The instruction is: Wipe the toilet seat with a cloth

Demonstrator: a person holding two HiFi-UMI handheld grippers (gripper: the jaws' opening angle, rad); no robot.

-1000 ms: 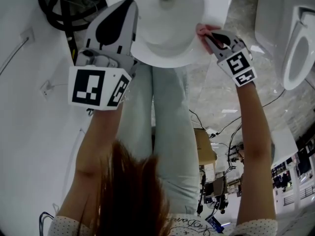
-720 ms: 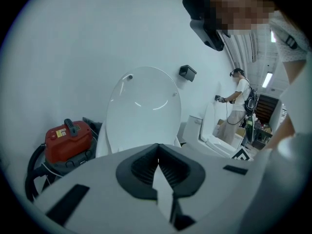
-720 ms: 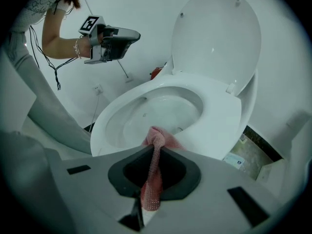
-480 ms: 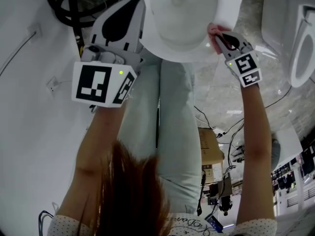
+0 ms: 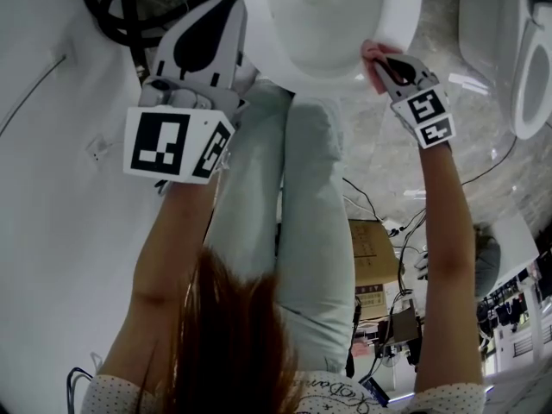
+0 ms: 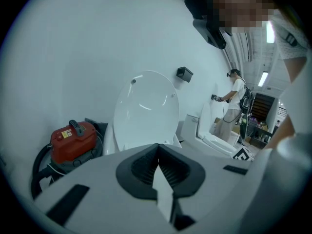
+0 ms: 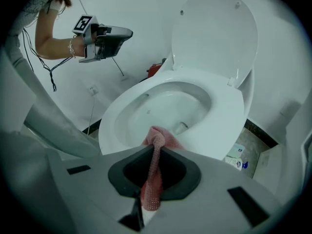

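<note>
Seen from above in the head view, the right gripper [image 5: 379, 61] reaches to the near-right edge of the toilet seat [image 5: 404, 15]. A pink cloth [image 5: 371, 53] at its tip touches the white rim. The left gripper [image 5: 216, 24] hangs to the left of the bowl, clear of the seat and above the person's legs. A second toilet [image 5: 528, 67] stands well apart at the right.

Left gripper view: its fingers [image 6: 141, 168] are pressed together with nothing between them. They point toward the raised lid [image 6: 146, 111], and a red vacuum cleaner [image 6: 73, 141] sits on the floor beside the toilet.

Right gripper view: the fingers pinch the cloth. A twisted strand runs up between them, and its bunched end lies on the front rim of the seat. The open bowl lies beyond, with the lid upright behind it.

By the look of it, the wiping step is in hand, with the cloth at the front of the ring. The next move seems to call for dragging the bunched end along the ring under light downward pressure. The pinch should be firm enough that the strand does not slip free, and the cloth should be kept out of the bowl.
</note>
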